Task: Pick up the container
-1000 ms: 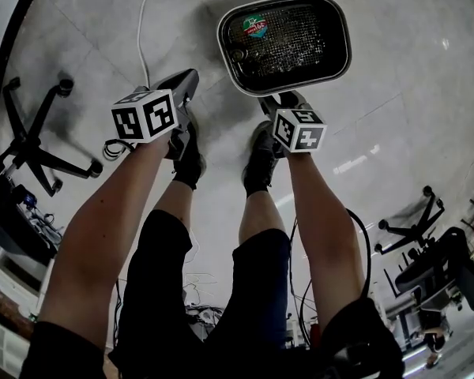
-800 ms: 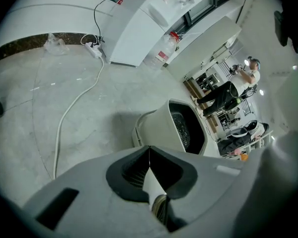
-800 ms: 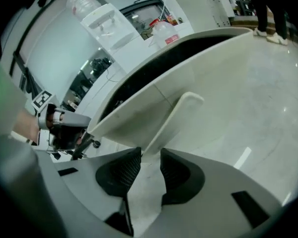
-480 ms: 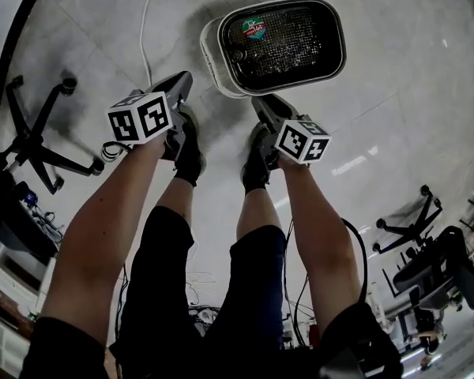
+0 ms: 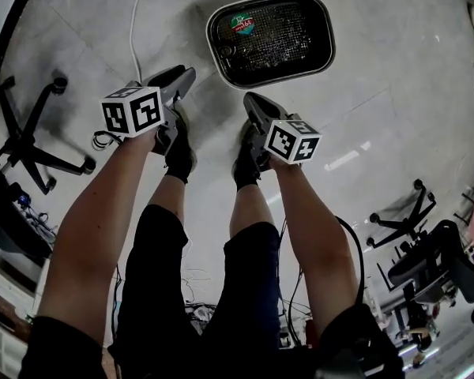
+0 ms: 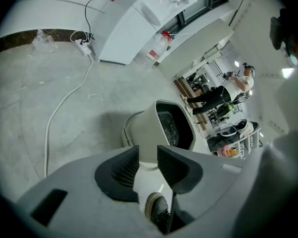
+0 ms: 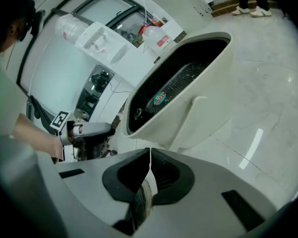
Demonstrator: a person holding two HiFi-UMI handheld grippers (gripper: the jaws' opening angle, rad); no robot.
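Since a second ago the right gripper (image 7: 149,155) has left the near rim of the container (image 7: 203,103), which it then reached, and its jaws have just been closing; they now meet in a thin line with nothing between them, their tips just beside the container's near side. Half a second ago the head view showed the container's pale side wall at its left; now that view shows only the rim and the dark inside. The left gripper (image 6: 148,155) sits near the container's left near corner, apart from it, and its jaws have just been opening. They stand partly apart with nothing pressed between the pads, and through the gap show the container's cream wall beyond them, a strip of floor (image 5: 395,69) and the toe of a shoe (image 6: 156,209). The container stands on the floor ahead of both grippers and of the person's two dark shoes, with a round red and green sticker (image 5: 241,24) on the mesh inside it, toward its left end. A white cable (image 5: 134,30) runs over the floor to the left of the container. A dark star-shaped chair base (image 5: 31,133) lies well apart from it, farther left. Each gripper's marker cube, left (image 5: 132,110) and right (image 5: 294,140), rides on the person's side of the container.
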